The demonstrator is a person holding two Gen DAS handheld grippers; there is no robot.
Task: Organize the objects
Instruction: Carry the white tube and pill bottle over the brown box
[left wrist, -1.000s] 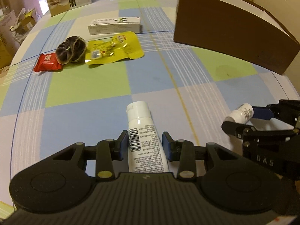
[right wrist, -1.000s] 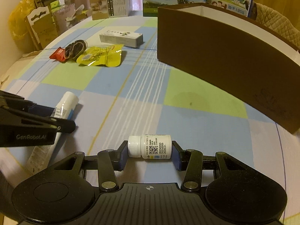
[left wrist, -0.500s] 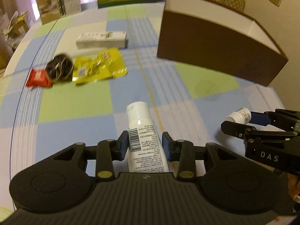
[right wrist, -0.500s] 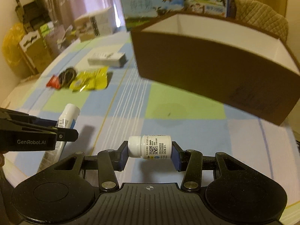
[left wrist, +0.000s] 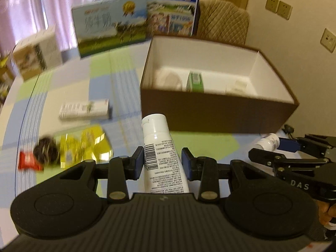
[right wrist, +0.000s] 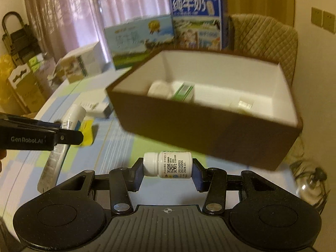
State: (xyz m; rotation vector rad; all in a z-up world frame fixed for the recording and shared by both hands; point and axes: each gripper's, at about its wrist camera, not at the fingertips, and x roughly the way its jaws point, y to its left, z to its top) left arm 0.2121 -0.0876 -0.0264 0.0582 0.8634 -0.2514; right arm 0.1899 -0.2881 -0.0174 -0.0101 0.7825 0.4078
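Note:
My left gripper (left wrist: 162,163) is shut on a white tube (left wrist: 161,153) with a barcode, held in the air in front of the brown box (left wrist: 218,113). My right gripper (right wrist: 167,173) is shut on a small white pill bottle (right wrist: 168,164), held sideways just short of the brown box (right wrist: 201,130). Inside the box lie a green carton (left wrist: 195,82), a pale round item and a small white item. In the left wrist view the right gripper (left wrist: 271,151) with its bottle (left wrist: 268,141) shows at the right. The left gripper's finger (right wrist: 67,136) and tube (right wrist: 71,117) show in the right wrist view.
On the checked tablecloth (left wrist: 69,96) lie a white carton (left wrist: 84,109), a yellow packet (left wrist: 84,145), a dark round item (left wrist: 45,152) and a red packet (left wrist: 28,160). Milk cartons (left wrist: 111,33) stand at the back. A padded chair (right wrist: 264,40) stands behind the box.
Both grippers have risen and tilted with their loads, nearing the brown box; its white inside and contents now show. The items on the cloth lie where they were.

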